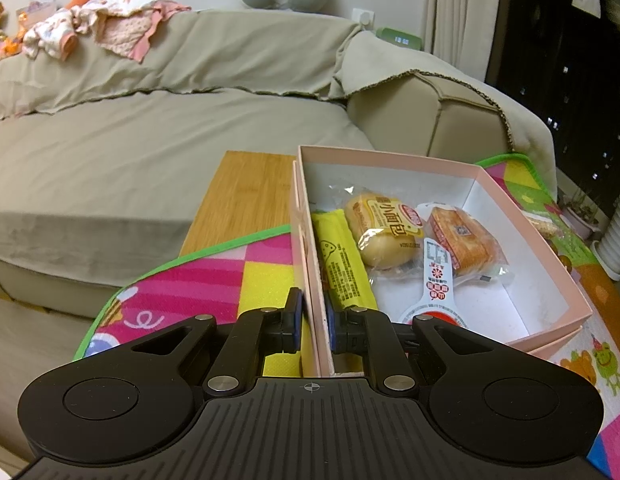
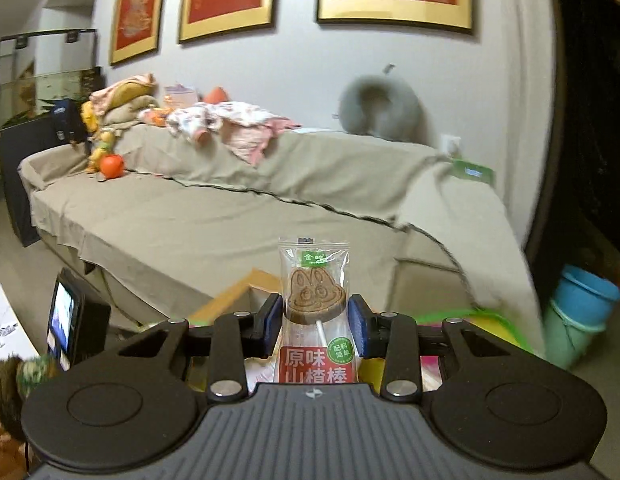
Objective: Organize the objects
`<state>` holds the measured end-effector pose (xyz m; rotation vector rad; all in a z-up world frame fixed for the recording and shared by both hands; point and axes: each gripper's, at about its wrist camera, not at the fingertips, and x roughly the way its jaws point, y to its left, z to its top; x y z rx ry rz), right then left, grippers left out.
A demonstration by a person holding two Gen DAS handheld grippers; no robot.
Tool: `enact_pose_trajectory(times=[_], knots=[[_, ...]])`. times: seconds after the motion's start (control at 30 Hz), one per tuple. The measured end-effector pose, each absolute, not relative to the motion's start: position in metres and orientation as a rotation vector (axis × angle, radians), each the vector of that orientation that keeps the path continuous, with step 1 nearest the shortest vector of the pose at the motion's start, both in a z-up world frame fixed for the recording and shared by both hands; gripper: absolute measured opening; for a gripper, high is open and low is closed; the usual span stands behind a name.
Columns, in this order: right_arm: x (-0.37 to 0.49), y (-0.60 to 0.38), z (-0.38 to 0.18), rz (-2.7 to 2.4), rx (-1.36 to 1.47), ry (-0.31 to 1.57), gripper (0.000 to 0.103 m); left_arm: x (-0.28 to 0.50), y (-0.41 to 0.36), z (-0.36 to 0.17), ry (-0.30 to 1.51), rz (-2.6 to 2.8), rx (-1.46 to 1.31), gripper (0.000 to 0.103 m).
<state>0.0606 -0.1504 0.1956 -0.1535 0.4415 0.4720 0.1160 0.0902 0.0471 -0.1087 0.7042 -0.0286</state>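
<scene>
Left gripper jaws clamp the pink box wall; only right-wrist view shows right gripper jaws pinching the wrapped lollipop.

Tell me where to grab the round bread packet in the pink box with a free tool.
Judging by its pose, come straight down from above and pinch the bread packet across its narrower width. It lies flat, a yellow packet crowds its left and a cake packet its right, and the pink box walls block any side approach.

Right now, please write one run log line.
left gripper: shut on pink box wall | right gripper: shut on wrapped lollipop | box: snacks inside
</scene>
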Motion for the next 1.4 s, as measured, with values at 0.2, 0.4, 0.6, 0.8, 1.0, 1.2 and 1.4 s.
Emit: enact_pose_trajectory(times=[0.2, 0.4, 0.6, 0.8, 1.0, 1.2, 1.4], knots=[[0.103, -0.115, 0.171, 0.577, -0.115, 0.525, 0.038, 0.116, 0.090, 0.047, 0.704, -0.032, -0.110, 0.014], [0.115, -0.120, 0.153, 0.547, -0.093, 0.578, 0.050, 0.117, 0.091, 0.046, 0.703, -0.036, -0.114, 0.015], [0.130, -0.161, 0.138, 0.399, -0.115, 0.612, 0.061, 0.117, 0.091, 0.045, 0.702, -0.037, -0.116, 0.015], [0.178, -0.209, 0.105, 0.172, -0.098, 0.688, 0.066, 0.117, 0.091, 0.045, 0.702, -0.035, -0.114, 0.015], [0.211, -0.219, 0.056, 0.094, -0.162, 0.751, 0.072, 0.117, 0.090, 0.045, 0.702, -0.033, -0.106, 0.014], [0.229, -0.213, 0.028, 0.087, -0.199, 0.813, 0.047, 0.117, 0.090, 0.044, 0.702, -0.033, -0.103, 0.014], [0.195, -0.226, 0.044, 0.124, -0.156, 0.797, 0.017, 0.118, 0.089, 0.044, 0.701, -0.031, -0.104, 0.014]])
